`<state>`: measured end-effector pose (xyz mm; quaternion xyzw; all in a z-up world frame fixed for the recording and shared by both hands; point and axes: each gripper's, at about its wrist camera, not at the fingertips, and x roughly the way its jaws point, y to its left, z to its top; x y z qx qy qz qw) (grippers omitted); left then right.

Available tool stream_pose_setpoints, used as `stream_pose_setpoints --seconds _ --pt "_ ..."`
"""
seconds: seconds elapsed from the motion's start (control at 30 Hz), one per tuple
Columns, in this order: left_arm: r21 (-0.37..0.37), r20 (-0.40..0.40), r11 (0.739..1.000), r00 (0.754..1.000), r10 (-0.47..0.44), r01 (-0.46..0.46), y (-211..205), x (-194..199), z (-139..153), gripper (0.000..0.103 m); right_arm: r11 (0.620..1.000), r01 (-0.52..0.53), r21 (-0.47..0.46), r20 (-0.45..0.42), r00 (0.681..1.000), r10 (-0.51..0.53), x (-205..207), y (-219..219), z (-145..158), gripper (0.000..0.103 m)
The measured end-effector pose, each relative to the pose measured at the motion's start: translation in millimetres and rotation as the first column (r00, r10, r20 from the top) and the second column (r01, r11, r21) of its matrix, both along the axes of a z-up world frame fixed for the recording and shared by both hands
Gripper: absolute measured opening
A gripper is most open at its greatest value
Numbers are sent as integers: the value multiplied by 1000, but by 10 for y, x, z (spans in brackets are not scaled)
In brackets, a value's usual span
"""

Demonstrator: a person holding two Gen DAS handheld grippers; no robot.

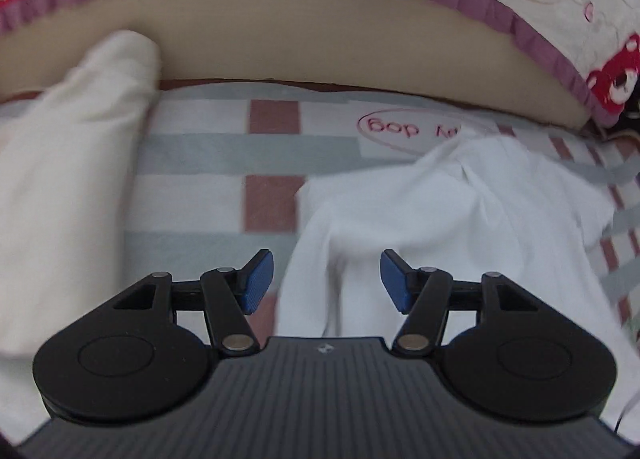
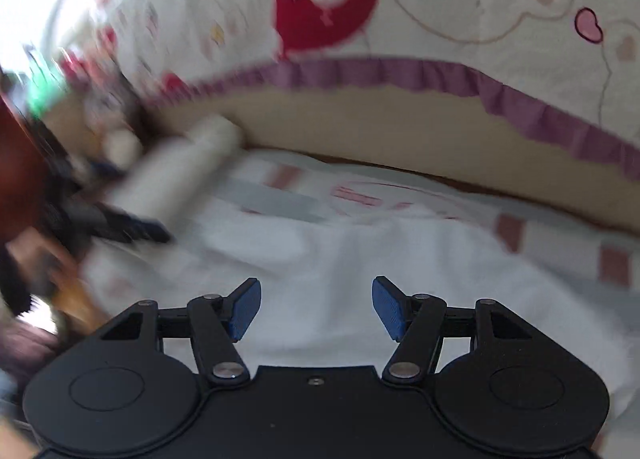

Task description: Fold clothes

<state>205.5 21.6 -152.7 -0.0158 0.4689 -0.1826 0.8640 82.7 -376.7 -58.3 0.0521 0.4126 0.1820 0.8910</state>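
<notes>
left gripper (image 1: pixel 327 281) jaws apart, nothing btwn them, over a white garment (image 1: pixel 440 203) on the checked bedsheet (image 1: pixel 200 147). right gripper (image 2: pixel 316 309) also gaping, empty, above same cloth (view blurred). cream rolled garment (image 1: pixel 72 163) lies left, near the tan bed edge (image 1: pixel 320 43).

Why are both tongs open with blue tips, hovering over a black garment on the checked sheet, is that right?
Not quite: the garment is white, not black. The left wrist view shows it crumpled on the checked sheet, and the right wrist view agrees. The rest holds: left tongs and right tongs stand open, with blue tips.
</notes>
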Motion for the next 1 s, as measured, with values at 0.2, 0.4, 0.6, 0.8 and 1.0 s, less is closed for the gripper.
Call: stream_pose_setpoints --seconds 0.2,0.4,0.6,0.8,1.0 --pt "-87 -33 995 999 34 -37 -58 314 -406 59 980 133 -149 -65 988 -143 493 -264 -702 67" --pt "-27 -104 993 988 110 -114 15 373 -692 54 915 402 -37 -142 904 -403 377 -929 -1116 67" --pt "-109 -77 989 993 93 -101 -74 363 -698 55 909 411 -74 -51 909 -415 307 -1282 -1316 67" --pt "-230 -183 958 974 132 -173 -171 506 -848 59 928 363 -86 38 932 -361 579 -1296 -1478 67" --pt "-291 -215 935 967 140 -200 -245 596 -965 43 934 257 -249 88 966 -242 792 -1250 -1608 72"
